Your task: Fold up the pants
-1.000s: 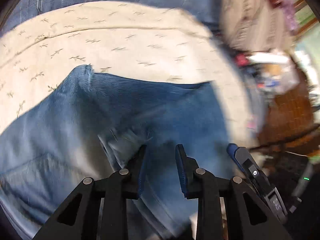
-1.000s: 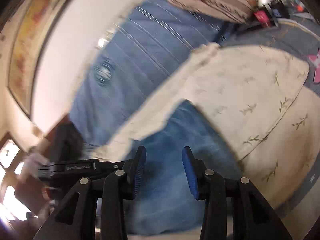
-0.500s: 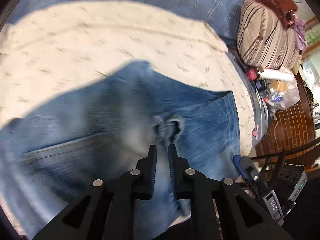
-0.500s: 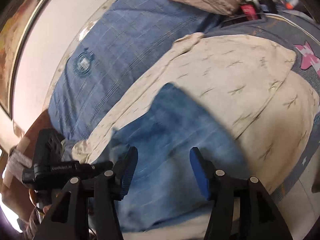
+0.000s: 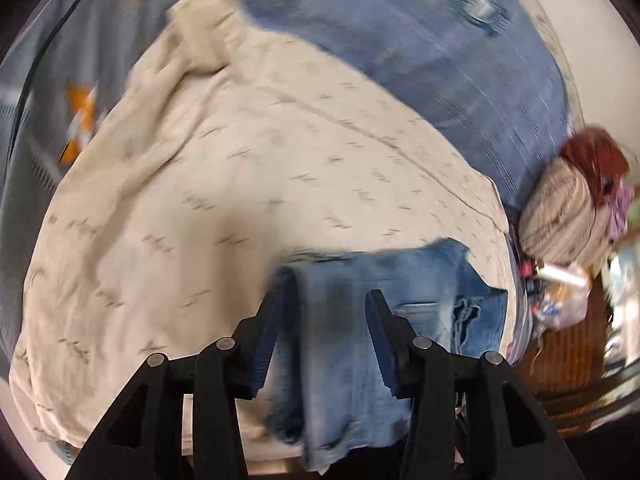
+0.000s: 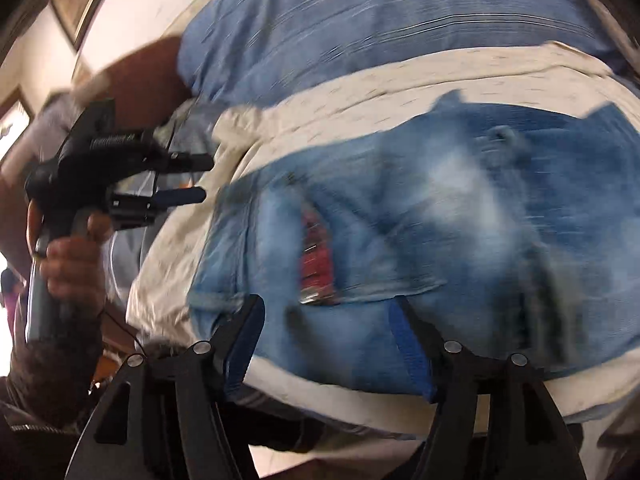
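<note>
Blue jeans (image 5: 352, 344) lie folded on a cream leaf-print blanket (image 5: 248, 184), low and right of centre in the left wrist view. My left gripper (image 5: 330, 320) hovers over their near edge with its jaws opening; denim shows in the gap, but the pads do not press it. In the right wrist view the jeans (image 6: 460, 208) spread wide, with a red label (image 6: 316, 256) near a pocket. My right gripper (image 6: 326, 340) is over their near hem, jaws opening and nothing pinched. The left gripper (image 6: 192, 180) appears there at the left, held in a hand (image 6: 68, 264).
A blue striped cover (image 5: 440, 64) lies beyond the blanket. A striped cushion (image 5: 560, 216) with a reddish bag (image 5: 596, 160) and small clutter (image 5: 560, 296) sit at the right. A grey sheet with an orange patch (image 5: 80, 120) is at the left. A wall with a framed picture (image 6: 80, 4) stands behind.
My left gripper, shut on a bunched denim fold half a second ago, has let go, opened and swung away to the left. My right gripper widened and moved over the near hem.
</note>
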The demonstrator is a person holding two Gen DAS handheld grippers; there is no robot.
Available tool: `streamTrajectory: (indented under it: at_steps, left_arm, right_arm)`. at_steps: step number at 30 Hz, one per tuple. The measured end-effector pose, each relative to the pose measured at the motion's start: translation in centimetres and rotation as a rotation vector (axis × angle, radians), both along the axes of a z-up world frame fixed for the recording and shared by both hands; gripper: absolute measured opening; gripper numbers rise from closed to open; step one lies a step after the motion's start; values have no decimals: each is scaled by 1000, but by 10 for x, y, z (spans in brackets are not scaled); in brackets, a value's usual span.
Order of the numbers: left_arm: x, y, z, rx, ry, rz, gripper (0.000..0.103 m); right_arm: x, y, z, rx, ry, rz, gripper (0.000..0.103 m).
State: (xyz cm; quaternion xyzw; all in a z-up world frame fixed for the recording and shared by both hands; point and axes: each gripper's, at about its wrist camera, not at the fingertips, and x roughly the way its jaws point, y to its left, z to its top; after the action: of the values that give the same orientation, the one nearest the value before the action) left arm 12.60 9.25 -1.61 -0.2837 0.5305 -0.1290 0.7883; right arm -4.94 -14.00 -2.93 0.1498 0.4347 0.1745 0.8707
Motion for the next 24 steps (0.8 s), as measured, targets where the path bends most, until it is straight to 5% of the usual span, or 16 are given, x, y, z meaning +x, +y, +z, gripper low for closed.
streamTrajectory:
  at_steps: [5,10,16,21,24]
  left_arm:
    - [2,14,-40,-117,89,5,45]
    - [22,-5,-82,-205,138,-40,57]
    - [34,-13,-114,-264,135,-31,68]
    - [35,-18,-118,-259,125,-46,65]
    - [34,-17,-115,-243,131,-43,45]
  right_arm:
    - [-6,28,13,-89,-48,44,75]
    - [-20,65,24,-189,-130,151,78]
    - [-25,118,3,-410,-157,294,78]
    - [-18,131,-10,-478,-186,290,78]
    - [-14,126,-8,-429,-182,273,72]
